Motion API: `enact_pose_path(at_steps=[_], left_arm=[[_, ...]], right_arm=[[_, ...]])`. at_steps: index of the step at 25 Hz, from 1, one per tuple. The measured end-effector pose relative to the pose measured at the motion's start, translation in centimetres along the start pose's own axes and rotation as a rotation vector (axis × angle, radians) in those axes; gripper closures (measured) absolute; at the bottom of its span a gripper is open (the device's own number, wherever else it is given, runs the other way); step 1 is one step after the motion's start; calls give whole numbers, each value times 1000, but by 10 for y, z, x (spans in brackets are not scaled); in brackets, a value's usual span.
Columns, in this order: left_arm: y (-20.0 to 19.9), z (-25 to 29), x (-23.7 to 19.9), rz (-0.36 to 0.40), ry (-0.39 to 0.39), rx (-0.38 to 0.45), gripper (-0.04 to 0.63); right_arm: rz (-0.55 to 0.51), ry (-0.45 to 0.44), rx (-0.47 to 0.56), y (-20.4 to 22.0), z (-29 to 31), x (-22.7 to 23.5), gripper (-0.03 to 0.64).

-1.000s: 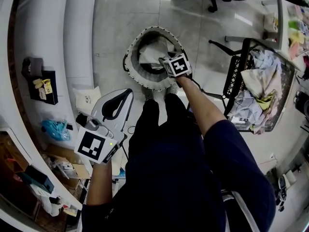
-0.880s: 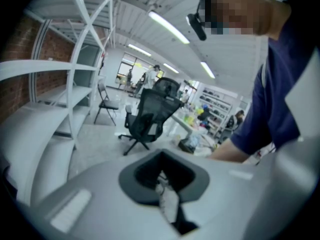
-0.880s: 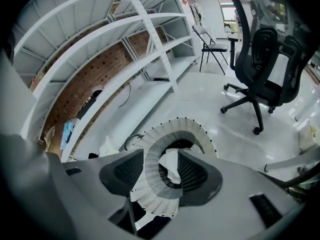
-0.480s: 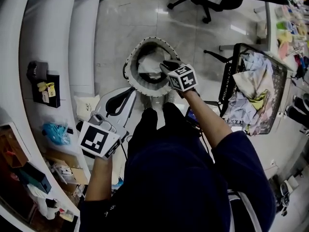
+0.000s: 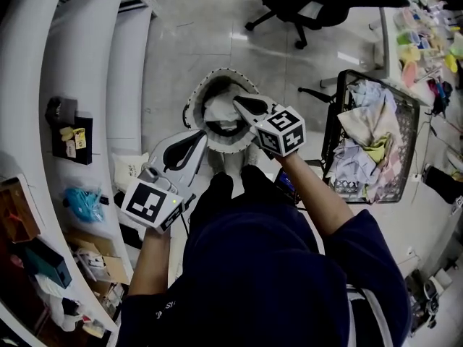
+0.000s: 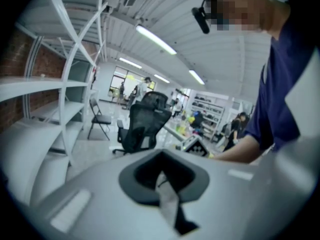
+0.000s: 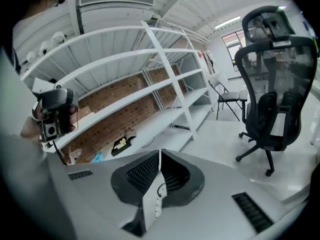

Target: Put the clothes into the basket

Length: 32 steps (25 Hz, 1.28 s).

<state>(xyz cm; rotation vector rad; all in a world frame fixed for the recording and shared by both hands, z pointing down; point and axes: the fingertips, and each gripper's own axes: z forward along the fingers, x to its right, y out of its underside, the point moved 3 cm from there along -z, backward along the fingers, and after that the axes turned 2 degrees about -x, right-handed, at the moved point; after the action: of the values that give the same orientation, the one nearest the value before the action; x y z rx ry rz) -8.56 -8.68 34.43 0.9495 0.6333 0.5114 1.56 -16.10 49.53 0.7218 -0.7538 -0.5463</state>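
Pale tiled floor, both grippers empty above the basket

Head view: pale floor (image 5: 202, 35) runs between white shelves (image 5: 87, 63) and a black wire cart (image 5: 329, 132) heaped with clothes (image 5: 362, 136). A round basket (image 5: 194, 100) stands on the floor in front of the person, with light garments (image 5: 217, 110) lying in it. The right gripper (image 5: 242, 103) hangs over the basket's rim and the left gripper (image 5: 197, 137) is held just beside the basket. Left gripper view: the left gripper (image 6: 162, 171) has its fingers pressed together on nothing, with a black mesh chair (image 6: 145, 121) beyond. Right gripper view: the right gripper (image 7: 159, 174) has fingers that have just been closing and now meet with nothing between them, facing the shelves (image 7: 150, 84) and an office chair (image 7: 272, 99).
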Motion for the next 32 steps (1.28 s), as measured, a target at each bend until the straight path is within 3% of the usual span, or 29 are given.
enact_pose_path(at_steps=[11, 32], left_arm=[[-5, -13, 27, 31, 15, 48, 591], [-5, -25, 55, 60, 15, 71, 591]], right_arm=[[-111, -30, 181, -67, -73, -56, 604], [-165, 6, 208, -61, -118, -80, 607]])
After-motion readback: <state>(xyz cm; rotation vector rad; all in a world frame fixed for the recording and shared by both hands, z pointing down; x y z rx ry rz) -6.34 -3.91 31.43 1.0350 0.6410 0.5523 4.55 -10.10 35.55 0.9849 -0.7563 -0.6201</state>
